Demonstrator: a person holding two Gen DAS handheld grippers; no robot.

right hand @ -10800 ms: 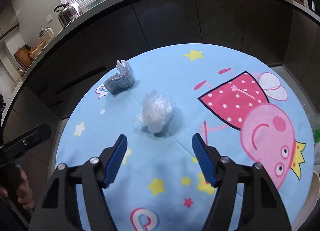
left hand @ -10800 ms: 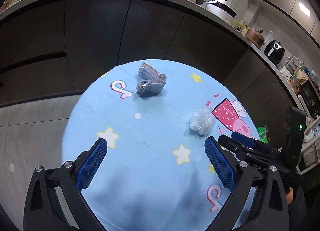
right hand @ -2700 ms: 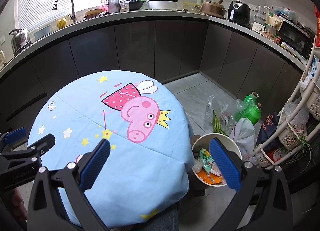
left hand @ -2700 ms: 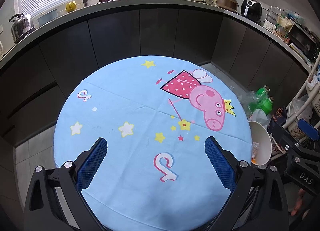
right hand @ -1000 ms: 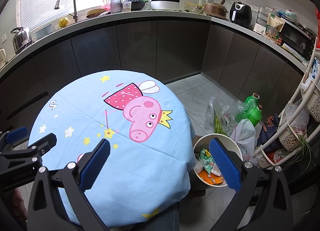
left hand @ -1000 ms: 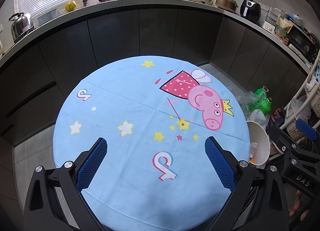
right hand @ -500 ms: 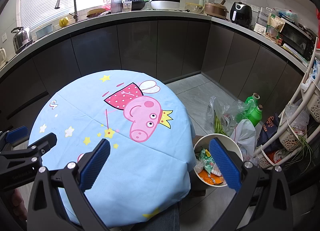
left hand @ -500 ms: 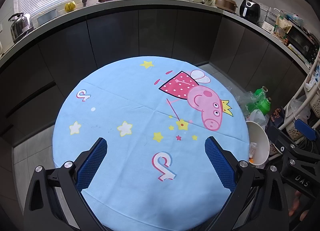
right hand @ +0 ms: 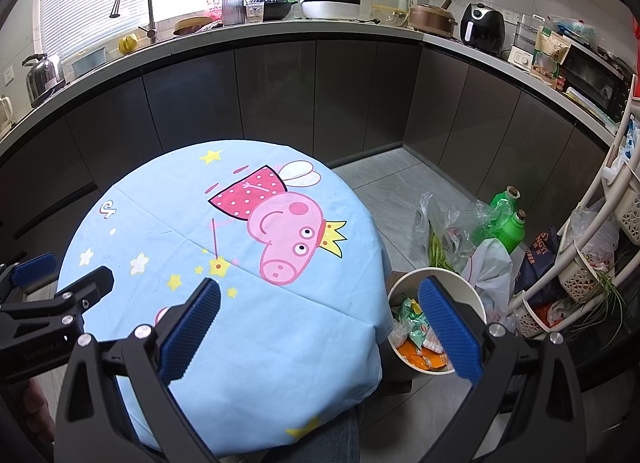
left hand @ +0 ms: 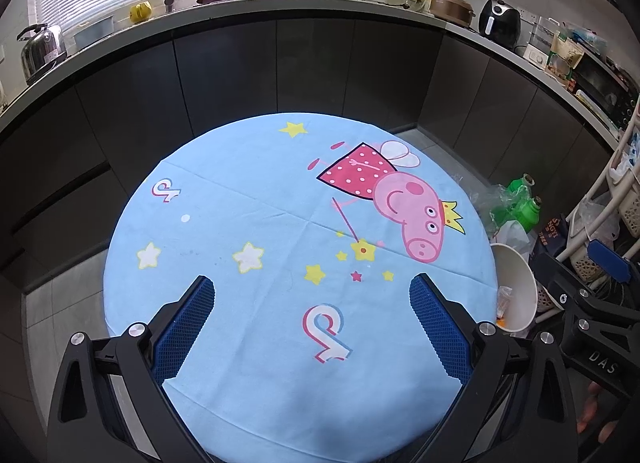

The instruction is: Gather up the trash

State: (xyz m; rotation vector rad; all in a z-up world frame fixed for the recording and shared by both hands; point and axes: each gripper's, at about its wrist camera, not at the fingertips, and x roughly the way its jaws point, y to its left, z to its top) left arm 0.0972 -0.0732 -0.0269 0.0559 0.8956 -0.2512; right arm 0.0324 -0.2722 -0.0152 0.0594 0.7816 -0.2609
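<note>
Desk bare, trash in the bin

Both the left claw (left hand: 310, 317) and right claw (right hand: 320, 323) hung released and empty over the desk (left hand: 248, 203); wrappers lay in the white bin (right hand: 472, 297) beside it, so collecting looked finished, with only withdrawal left.

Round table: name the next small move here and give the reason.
Probably just rest both grippers, maybe after one sweep of the floor. The table shows only its printed blue cloth, the left gripper and right gripper are open with nothing between the fingers, and the white bin beside the table already holds wrappers.
</note>
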